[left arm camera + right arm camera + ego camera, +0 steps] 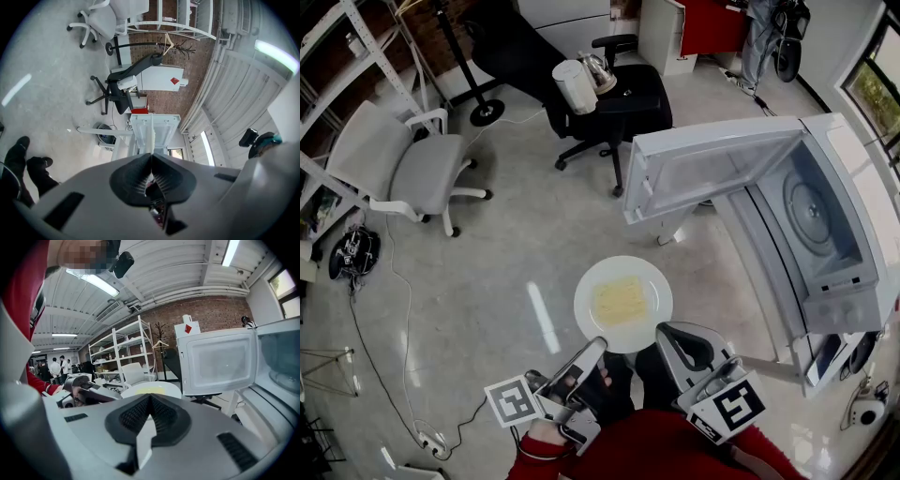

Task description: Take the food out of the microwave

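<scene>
Red sleeves sit lowest in the head view, behind the 2 marker cubes. Left tongs are pressed together on the near rim of the plate; right tongs pinch the same rim just beside them. Flat yellow food lies mid-plate, out of the microwave and over bare floor, with the door open alongside. Both grips are on 1 side, so I judge the far edge could dip and slide the food off, or the thin rim could slip free and the plate shatter. No brand reads; the cubes carry only square patterns.
</scene>
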`<state>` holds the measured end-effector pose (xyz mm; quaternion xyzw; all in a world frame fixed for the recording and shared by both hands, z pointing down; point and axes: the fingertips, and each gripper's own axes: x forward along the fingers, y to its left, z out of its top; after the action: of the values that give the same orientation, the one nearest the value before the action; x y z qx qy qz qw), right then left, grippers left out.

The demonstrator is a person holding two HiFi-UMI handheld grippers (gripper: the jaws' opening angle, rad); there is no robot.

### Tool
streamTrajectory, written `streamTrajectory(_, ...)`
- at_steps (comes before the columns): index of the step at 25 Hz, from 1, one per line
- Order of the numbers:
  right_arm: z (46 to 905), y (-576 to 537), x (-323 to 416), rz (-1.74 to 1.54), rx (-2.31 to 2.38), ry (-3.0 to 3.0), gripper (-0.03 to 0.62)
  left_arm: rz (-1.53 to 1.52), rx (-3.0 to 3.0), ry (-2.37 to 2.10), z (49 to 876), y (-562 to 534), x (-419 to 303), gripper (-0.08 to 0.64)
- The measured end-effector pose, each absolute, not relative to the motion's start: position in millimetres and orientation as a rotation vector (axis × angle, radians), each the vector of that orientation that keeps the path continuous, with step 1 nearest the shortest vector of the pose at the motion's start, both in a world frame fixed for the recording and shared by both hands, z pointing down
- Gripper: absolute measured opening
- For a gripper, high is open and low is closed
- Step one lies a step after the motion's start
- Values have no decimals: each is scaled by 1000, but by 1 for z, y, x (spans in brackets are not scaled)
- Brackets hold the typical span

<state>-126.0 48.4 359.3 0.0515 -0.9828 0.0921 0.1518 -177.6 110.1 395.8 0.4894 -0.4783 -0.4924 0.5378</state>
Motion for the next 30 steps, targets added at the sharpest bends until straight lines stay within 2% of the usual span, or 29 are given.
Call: streamTrajectory(30, 359, 62, -139, 200, 94, -2811, 9, -1201, 1161, -1136, 394, 120, -194, 14)
